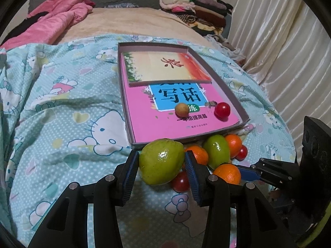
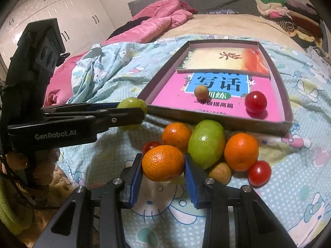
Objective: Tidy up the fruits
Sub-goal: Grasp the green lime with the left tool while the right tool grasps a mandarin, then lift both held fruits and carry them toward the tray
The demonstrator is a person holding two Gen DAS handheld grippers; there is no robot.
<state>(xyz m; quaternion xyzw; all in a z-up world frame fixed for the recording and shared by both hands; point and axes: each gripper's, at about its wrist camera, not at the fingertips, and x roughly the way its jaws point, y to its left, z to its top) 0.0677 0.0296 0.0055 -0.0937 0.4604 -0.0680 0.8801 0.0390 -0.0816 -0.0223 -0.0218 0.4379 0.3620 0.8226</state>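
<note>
A Hello Kitty bedspread covers the bed, carrying a shallow cardboard tray lined with a pink workbook. Inside it sit a red cherry tomato and a small tan fruit. The left gripper pinches a green jujube just before the tray's near wall; the right gripper pinches a mandarin at the front of the loose fruit pile on the spread.

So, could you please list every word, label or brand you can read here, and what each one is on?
"GenRobot.AI": on the side of the left gripper.
"写话": large characters on the pink book in the box.
"训练": green label on that book.
"一年级提高篇": black line below it.
Small print under that line: too small to read.
The upper book carries one brush-style character, unreadable.
</note>
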